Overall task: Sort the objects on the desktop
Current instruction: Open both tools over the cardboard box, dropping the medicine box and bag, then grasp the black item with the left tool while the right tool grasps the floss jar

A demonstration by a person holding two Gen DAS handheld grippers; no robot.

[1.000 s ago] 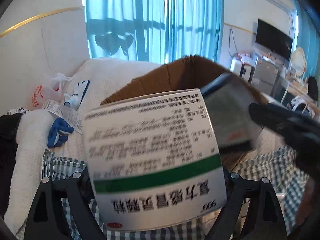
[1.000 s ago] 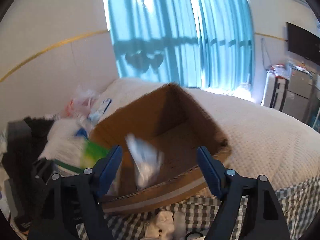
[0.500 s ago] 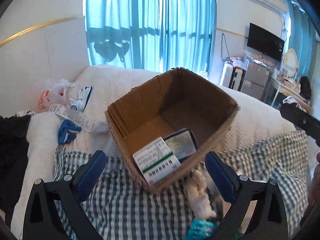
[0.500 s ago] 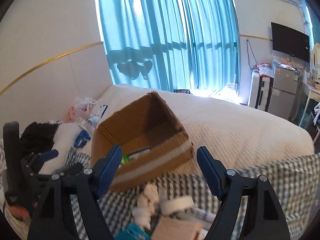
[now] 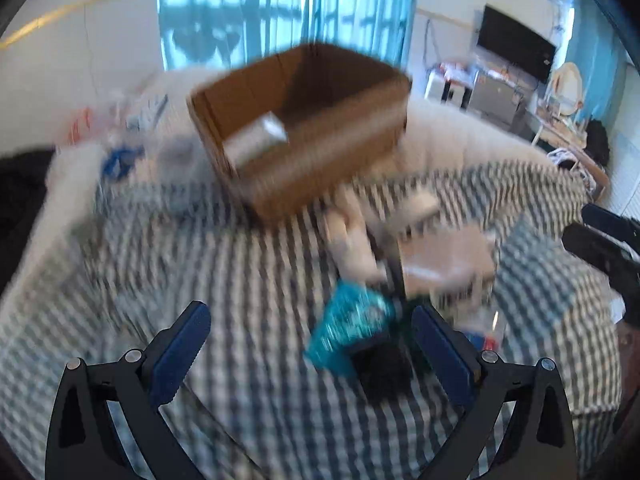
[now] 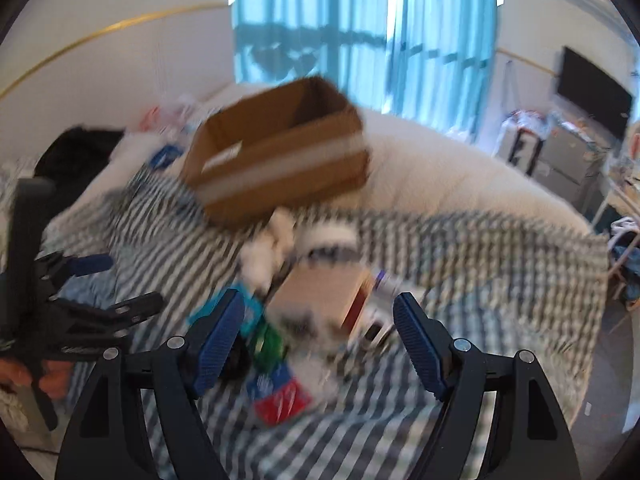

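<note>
Both views are motion-blurred. A brown cardboard box (image 5: 304,128) (image 6: 280,156) stands on the bed with a white medicine box (image 5: 256,142) inside. In front of it a heap of small objects lies on the checked cloth: a teal packet (image 5: 352,324) (image 6: 248,312), a tan carton (image 5: 448,256) (image 6: 324,292), white crumpled items (image 5: 352,236) (image 6: 272,244) and a red-and-blue packet (image 6: 280,396). My left gripper (image 5: 308,348) is open and empty above the cloth. My right gripper (image 6: 320,344) is open and empty above the heap.
The checked cloth (image 5: 200,280) covers a white bed (image 6: 440,176). Bags, a blue item (image 5: 120,156) and black clothing (image 6: 76,148) lie at the far left. Curtains, a TV (image 5: 516,56) and cabinets stand behind. The left gripper shows in the right view (image 6: 80,312).
My left gripper let go of the medicine box, which now lies in the cardboard box. Both grippers have pulled back from the box and tilted down toward the heap.
</note>
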